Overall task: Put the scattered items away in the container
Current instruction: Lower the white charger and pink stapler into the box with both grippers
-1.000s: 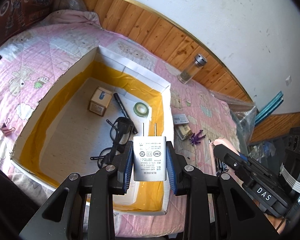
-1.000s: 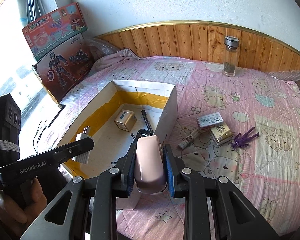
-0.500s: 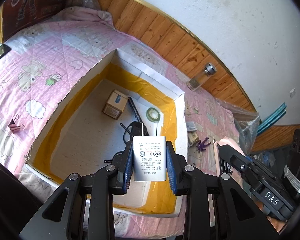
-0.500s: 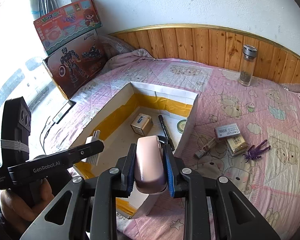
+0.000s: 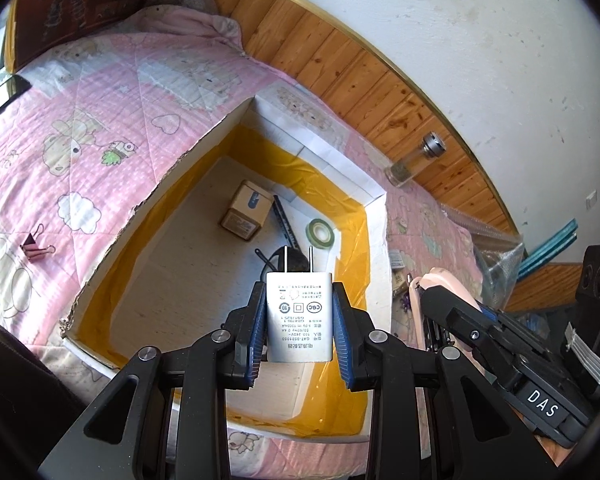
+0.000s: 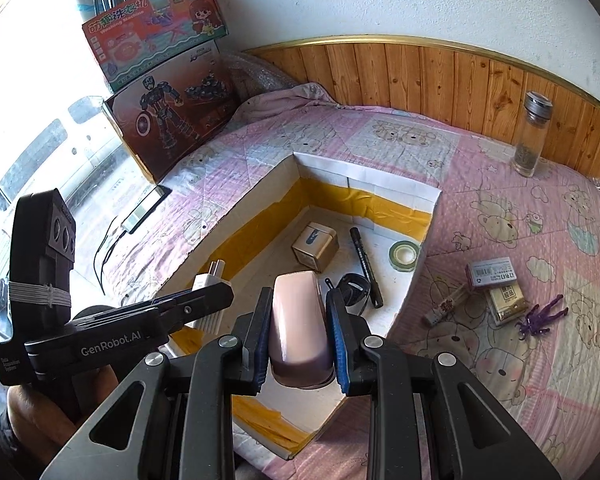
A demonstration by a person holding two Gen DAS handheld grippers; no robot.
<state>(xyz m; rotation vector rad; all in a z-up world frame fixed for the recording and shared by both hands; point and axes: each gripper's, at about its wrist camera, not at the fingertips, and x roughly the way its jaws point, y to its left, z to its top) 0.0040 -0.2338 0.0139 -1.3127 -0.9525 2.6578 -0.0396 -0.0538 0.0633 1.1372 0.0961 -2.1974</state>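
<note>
Charger point(image 5: 299, 316), pink case point(image 6: 299, 322) (both clamped)

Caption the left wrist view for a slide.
Left gripper holds a white charger above the open box.

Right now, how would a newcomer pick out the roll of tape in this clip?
Find the open cardboard box with yellow-taped inner walls, lying on the pink quilt. On its floor, near the right wall, lies the tape roll, flat, just right of the black marker. It is the only ring-shaped item there, greenish with a hollow centre; the small brown carton is boxy.
</note>
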